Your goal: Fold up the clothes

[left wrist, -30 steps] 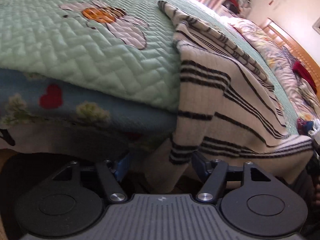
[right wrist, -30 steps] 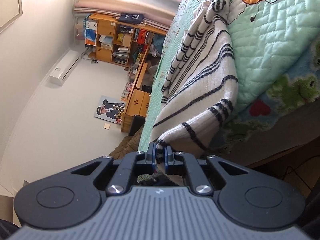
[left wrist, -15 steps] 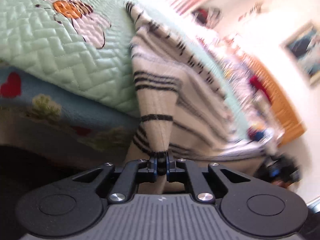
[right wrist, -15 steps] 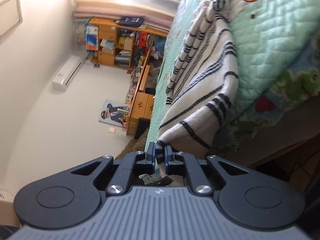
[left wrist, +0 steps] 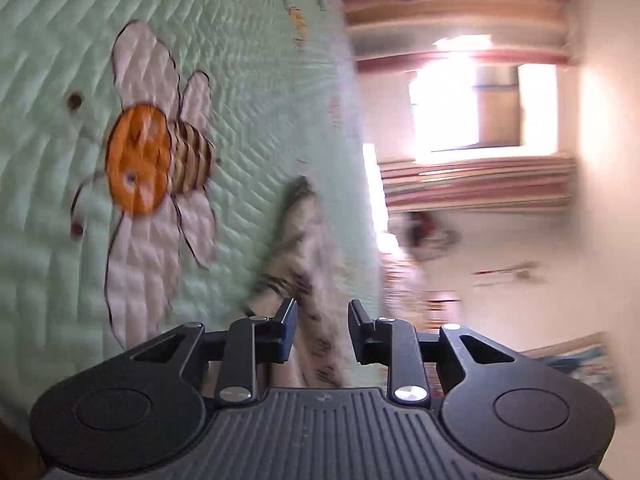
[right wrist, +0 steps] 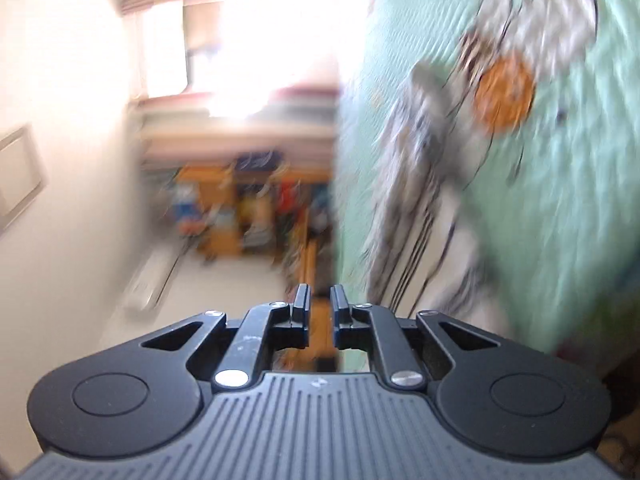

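Observation:
The white sweater with black stripes (left wrist: pixel 304 240) lies blurred on the mint quilt (left wrist: pixel 248 60). One strip of it runs toward the camera and passes between the fingers of my left gripper (left wrist: pixel 322 316). The jaws are opening and the pads stand clear of the cloth. In the right wrist view the sweater (right wrist: pixel 416 184) stretches along the quilt (right wrist: pixel 568 208), to the right of my right gripper (right wrist: pixel 320 304). Its jaws are opening by a narrow gap, and only the room shows through it. Both views are rolled and smeared by motion.
A bee-and-flower patch (left wrist: pixel 140 160) marks the quilt left of the sweater; it also appears as a bee-and-flower patch (right wrist: pixel 504 96) in the right wrist view. Beyond the bed edge are a bright window (left wrist: pixel 464 108), an orange shelf unit (right wrist: pixel 248 208) and a framed picture (right wrist: pixel 20 172).
The left gripper shut on the sweater's hem, swung up over the quilt and now has parted jaws. The right gripper let go of its corner. Both cameras rolled strongly.

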`<state>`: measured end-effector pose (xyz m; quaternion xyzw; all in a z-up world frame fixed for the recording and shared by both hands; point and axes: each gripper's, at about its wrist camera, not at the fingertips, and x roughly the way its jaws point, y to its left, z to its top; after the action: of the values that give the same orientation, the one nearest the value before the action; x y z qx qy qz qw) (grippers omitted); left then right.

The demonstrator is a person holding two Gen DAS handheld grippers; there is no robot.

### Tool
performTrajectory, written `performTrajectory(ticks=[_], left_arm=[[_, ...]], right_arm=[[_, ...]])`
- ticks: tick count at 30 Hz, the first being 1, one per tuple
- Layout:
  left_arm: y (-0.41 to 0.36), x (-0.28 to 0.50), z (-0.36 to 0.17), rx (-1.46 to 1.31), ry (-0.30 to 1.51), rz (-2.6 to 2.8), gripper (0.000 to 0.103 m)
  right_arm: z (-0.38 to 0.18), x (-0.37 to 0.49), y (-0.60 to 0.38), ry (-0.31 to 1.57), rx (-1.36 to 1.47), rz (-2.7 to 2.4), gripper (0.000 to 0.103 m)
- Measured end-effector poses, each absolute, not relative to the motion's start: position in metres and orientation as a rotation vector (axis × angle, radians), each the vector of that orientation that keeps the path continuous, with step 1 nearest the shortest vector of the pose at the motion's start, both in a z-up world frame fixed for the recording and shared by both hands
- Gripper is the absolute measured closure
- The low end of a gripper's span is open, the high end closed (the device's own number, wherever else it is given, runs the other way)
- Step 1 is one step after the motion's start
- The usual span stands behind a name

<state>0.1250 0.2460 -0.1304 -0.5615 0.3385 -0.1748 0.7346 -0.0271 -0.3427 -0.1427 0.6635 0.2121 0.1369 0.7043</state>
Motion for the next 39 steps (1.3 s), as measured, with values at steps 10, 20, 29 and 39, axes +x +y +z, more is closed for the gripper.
performTrajectory(ticks=[10, 20, 29, 39], left_arm=[[0.267, 0.034, -0.138, -0.783, 0.75, -0.451, 0.063], [0.26, 0.012, -0.16, -0.343, 0.914, -0.481, 0.047], [0.221, 0.031, -0.16, -0.088, 0.959, -0.565, 0.046], [0.188, 0.035, -0.165, 0.016, 1.02, -0.683, 0.039]], right_arm=[[-0.169, -0.071, -0.302, 0.888, 1.022, 0.295, 0.025], [-0.191, -0.026, -0.252, 1.129, 0.533, 0.464, 0.022], [-0.233, 0.01, -0.215, 1.089, 0.303, 0.505, 0.022], [-0.256, 0.003, -0.196, 1.165, 0.443, 0.659, 0.087]])
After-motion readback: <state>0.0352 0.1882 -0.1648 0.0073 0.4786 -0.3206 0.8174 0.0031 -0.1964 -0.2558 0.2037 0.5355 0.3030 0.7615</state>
